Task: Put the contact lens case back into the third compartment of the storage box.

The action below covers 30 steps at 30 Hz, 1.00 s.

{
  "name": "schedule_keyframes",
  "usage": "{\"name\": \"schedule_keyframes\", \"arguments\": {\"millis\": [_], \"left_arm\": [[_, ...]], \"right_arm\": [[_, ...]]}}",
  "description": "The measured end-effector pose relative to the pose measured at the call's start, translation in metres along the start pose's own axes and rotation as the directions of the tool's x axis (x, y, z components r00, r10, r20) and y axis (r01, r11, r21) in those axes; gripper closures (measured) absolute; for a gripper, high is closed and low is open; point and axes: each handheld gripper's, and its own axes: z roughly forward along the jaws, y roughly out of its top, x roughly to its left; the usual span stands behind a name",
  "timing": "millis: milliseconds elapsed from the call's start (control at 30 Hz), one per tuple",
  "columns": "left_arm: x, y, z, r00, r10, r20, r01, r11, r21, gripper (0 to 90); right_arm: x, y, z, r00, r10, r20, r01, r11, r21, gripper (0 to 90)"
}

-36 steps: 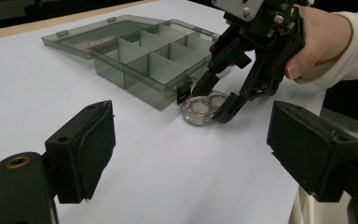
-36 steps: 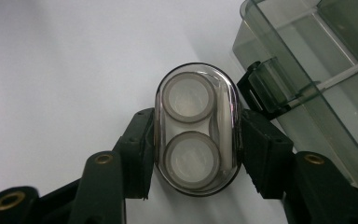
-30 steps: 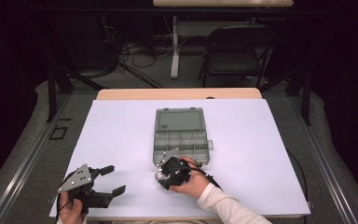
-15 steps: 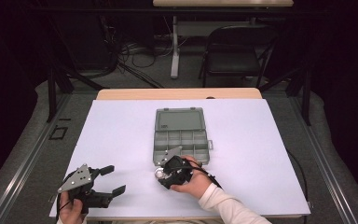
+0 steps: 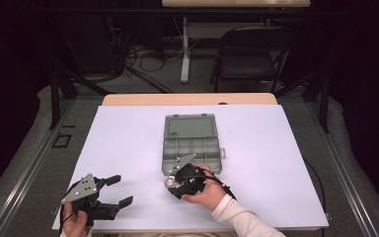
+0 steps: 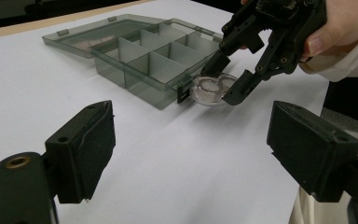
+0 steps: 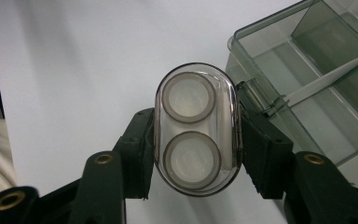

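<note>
Nearest the person: left claw (image 5: 109, 193), jaws spread wide and holding nothing, low over the white tabletop (image 5: 128, 148) and well apart from the work.
Right claw: (image 7: 193, 144) jaws pressed against the two long sides of the clear twin-cup capsule (image 7: 196, 128), pinching it.
Capsule position: just beside the near corner of the grey organizer box (image 5: 192, 148), by its front latch (image 7: 256, 95); from the left gripper view it seems to rest on or just above the tabletop, hard to say which.
Box: lid (image 5: 189, 126) folded back flat, the visible compartments look empty.
Doing it well: lift clear of the front wall first, keep the capsule level and the grip even, lower it straight into a near compartment, avoiding the dividers.
Hard to make out: what the two round cups hold; far compartments in detail.
</note>
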Motion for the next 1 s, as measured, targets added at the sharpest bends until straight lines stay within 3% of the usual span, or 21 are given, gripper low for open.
{"name": "schedule_keyframes", "arguments": {"millis": [1000], "left_arm": [[0.001,0.001,0.001,0.9998,0.003,0.022,-0.003,1.0000,-0.003,15.7]], "right_arm": [[-0.008,-0.002,-0.025,0.9990,0.044,-0.002,-0.044,0.992,-0.115,48.7]]}}
